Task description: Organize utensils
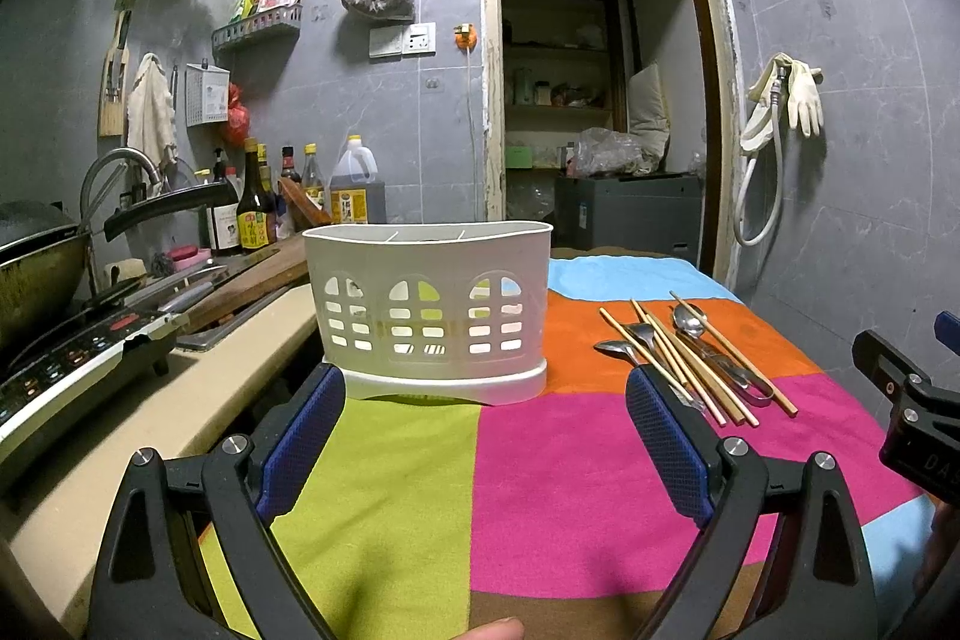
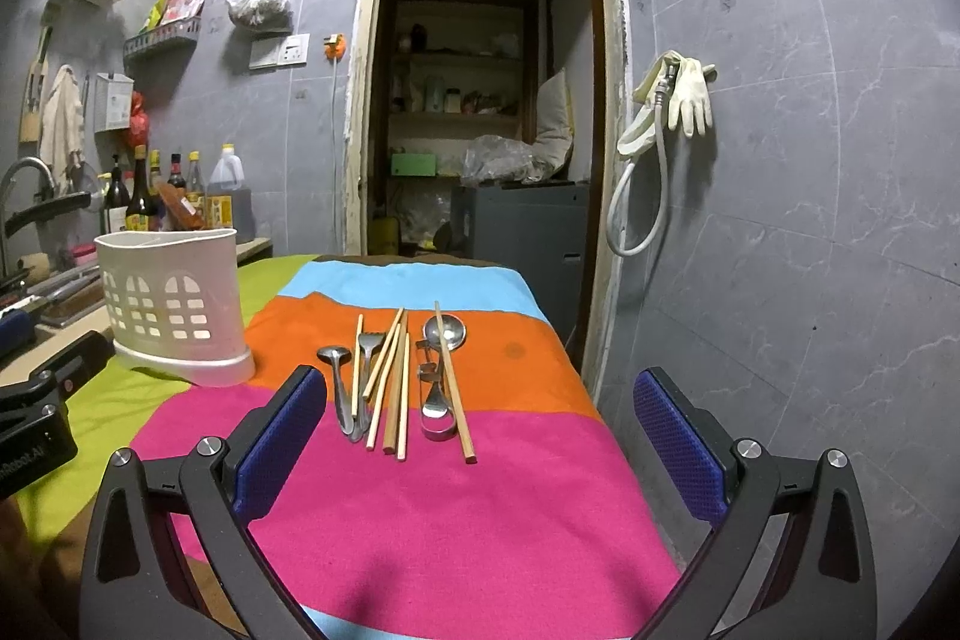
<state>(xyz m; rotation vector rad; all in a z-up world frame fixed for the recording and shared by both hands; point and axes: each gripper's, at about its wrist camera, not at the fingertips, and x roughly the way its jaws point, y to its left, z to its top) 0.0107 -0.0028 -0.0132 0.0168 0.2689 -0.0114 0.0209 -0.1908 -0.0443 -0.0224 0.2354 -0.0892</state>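
A white perforated utensil holder (image 1: 427,319) stands upright on the striped cloth; in the right wrist view it (image 2: 174,304) is at the left. Right of it lies a pile of wooden chopsticks (image 2: 393,382), metal spoons (image 2: 447,331) and a fork (image 2: 369,343); the pile also shows in the left wrist view (image 1: 690,358). My left gripper (image 1: 486,388) is open and empty, just in front of the holder. My right gripper (image 2: 480,394) is open and empty, just short of the utensil pile.
A kitchen counter (image 1: 198,388) at the left holds a wok (image 1: 36,268), an induction cooker, a cutting board and sauce bottles (image 1: 252,208). A doorway (image 2: 480,100) lies behind the table. The tiled wall with a hose and gloves (image 2: 678,100) is close on the right.
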